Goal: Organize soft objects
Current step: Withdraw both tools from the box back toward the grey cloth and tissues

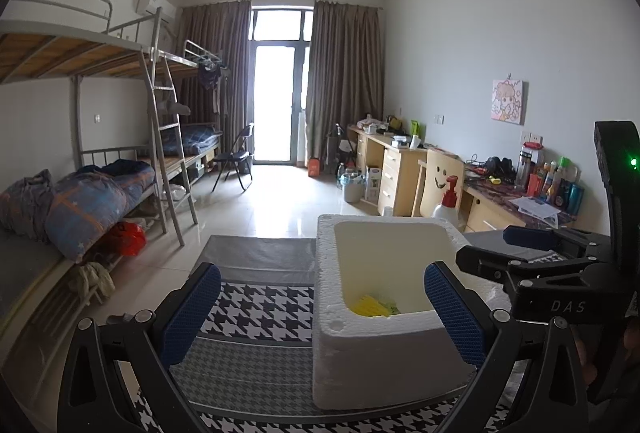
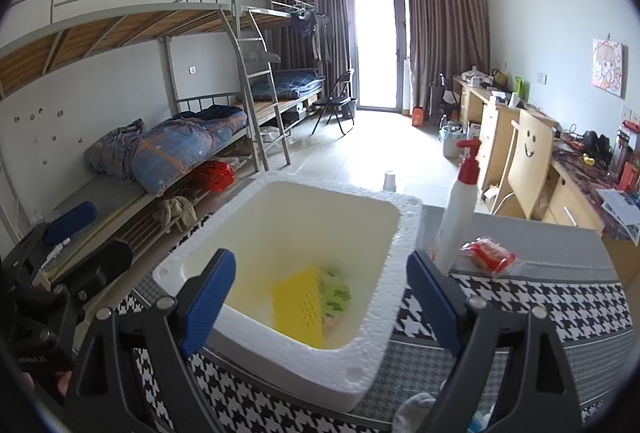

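A white foam box stands on a houndstooth cloth. Inside it lies a yellow sponge next to a green-patterned cloth. My left gripper is open and empty, level with the box's near wall. My right gripper is open and empty above the box; it also shows in the left wrist view. A red packet in clear wrap lies on the cloth to the right of the box. The left gripper shows at the left of the right wrist view.
A white pump bottle with a red top stands behind the box's right corner. A crumpled white item lies at the near edge. Bunk beds line the left wall, desks the right.
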The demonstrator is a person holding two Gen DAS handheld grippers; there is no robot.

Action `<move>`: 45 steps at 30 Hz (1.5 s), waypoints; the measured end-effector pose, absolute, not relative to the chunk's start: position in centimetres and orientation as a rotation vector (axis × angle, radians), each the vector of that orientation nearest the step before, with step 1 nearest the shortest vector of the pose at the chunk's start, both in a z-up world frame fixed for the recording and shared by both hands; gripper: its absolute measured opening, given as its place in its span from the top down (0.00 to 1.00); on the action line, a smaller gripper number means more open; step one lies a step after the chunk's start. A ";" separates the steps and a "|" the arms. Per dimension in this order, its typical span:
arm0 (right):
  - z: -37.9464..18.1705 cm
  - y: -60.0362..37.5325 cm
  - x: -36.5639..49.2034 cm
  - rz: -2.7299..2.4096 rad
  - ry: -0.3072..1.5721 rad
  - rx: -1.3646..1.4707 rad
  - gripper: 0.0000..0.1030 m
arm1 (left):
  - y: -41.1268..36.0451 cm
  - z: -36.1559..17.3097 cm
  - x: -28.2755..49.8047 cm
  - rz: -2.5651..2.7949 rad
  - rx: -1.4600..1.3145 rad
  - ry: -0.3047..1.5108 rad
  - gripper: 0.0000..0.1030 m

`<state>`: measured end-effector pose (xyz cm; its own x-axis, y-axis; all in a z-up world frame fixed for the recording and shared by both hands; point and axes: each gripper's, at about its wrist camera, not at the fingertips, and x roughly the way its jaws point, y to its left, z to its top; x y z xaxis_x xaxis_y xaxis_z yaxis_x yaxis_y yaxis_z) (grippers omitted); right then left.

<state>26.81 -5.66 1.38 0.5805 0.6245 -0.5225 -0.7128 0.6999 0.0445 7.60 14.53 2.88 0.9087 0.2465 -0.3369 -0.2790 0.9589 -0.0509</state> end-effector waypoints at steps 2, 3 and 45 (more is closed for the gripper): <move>1.4 -6.2 26.9 0.780 0.536 -0.169 0.12 | 14.1 3.0 7.8 0.268 -0.095 0.337 0.01; 1.5 -6.5 27.0 0.781 0.536 -0.162 0.12 | 13.9 3.1 7.9 0.265 -0.095 0.338 0.01; 2.2 -17.9 26.3 0.592 0.494 -0.082 0.12 | 5.6 3.7 8.9 0.080 -0.058 0.342 0.01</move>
